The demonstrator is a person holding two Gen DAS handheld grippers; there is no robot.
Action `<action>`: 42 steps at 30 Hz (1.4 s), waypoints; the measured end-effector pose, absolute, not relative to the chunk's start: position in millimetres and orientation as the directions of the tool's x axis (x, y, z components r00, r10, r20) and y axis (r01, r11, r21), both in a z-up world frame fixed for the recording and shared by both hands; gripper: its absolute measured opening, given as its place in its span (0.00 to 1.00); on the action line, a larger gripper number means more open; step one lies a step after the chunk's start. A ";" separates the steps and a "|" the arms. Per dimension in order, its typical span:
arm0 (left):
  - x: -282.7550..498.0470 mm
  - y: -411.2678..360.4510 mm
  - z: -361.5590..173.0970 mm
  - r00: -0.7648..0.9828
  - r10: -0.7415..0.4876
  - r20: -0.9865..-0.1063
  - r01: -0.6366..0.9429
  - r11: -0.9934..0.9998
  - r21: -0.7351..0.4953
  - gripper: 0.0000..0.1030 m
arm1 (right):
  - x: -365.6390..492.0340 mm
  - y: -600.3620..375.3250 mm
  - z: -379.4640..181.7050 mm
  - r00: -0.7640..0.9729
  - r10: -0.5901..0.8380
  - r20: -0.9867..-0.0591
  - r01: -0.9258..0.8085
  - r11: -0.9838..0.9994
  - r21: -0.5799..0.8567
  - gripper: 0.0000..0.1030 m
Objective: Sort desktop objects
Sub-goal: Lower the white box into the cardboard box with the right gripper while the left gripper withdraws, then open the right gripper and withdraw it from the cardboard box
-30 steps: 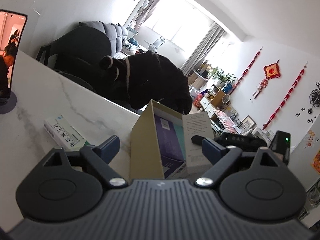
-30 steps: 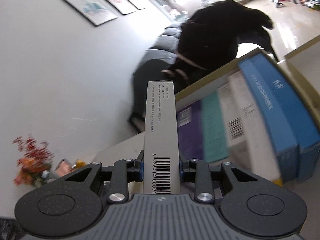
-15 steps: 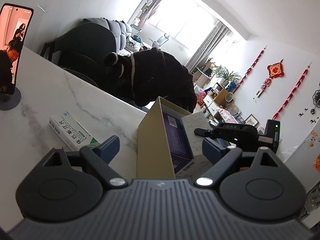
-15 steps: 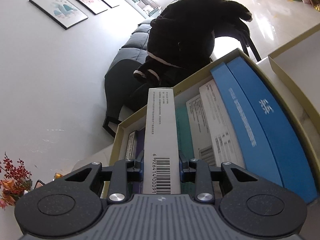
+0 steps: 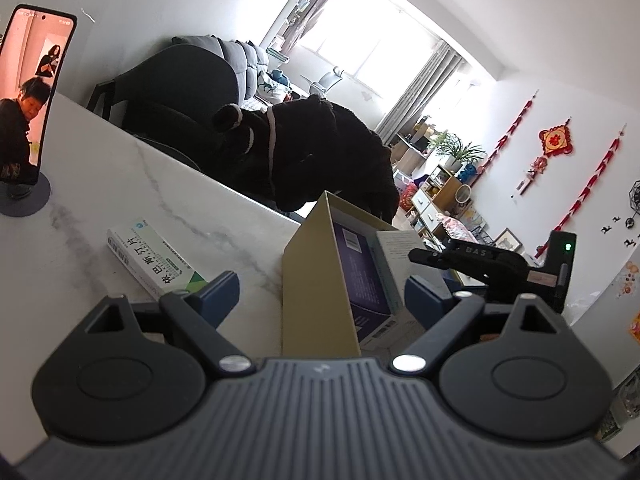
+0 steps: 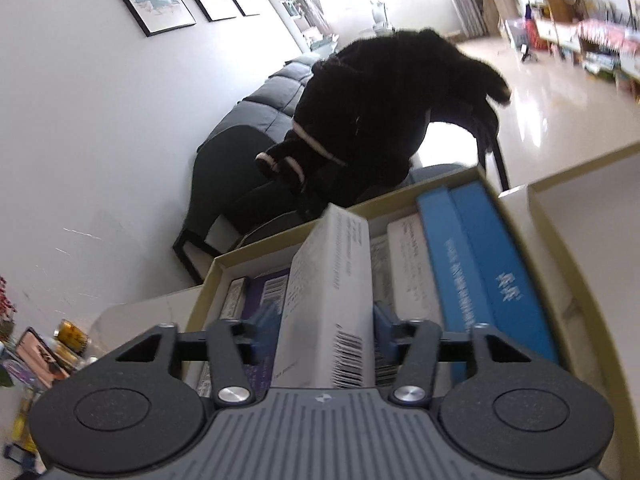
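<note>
The marble table (image 5: 100,184) carries an open cardboard tray (image 6: 216,280) already lined with flat packets, two blue ones (image 6: 472,264) along its right side. Since half a second ago the right gripper (image 6: 326,338) has tipped the white box (image 6: 332,280) forward and lowered it into the tray, so placing looks close. Its fingers are clamped on the box, long axis pointing away towards the tray's far wall. The left gripper (image 5: 320,292) is spread wide, empty, straddling the tray's near corner. A green-and-white box (image 5: 156,260) lies flat on the table, outside the tray.
</note>
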State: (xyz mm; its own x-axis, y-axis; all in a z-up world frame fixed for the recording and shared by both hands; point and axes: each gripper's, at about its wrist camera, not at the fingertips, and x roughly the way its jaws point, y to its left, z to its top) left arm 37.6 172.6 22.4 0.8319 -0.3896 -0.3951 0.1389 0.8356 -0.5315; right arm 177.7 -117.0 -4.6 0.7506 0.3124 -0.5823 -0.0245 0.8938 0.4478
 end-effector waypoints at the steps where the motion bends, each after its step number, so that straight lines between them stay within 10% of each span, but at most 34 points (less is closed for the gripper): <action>1: 37.5 173.0 22.0 0.832 -0.389 -0.396 0.137 0.835 -0.532 0.89 | 176.7 -118.1 -4.4 0.753 0.311 -0.580 -0.028 0.896 0.444 0.56; 42: 17.6 222.0 8.5 0.865 -0.235 -0.443 -0.024 0.863 -0.505 0.90 | 128.8 -91.6 -6.7 0.723 0.243 -0.646 -0.237 0.967 0.099 0.44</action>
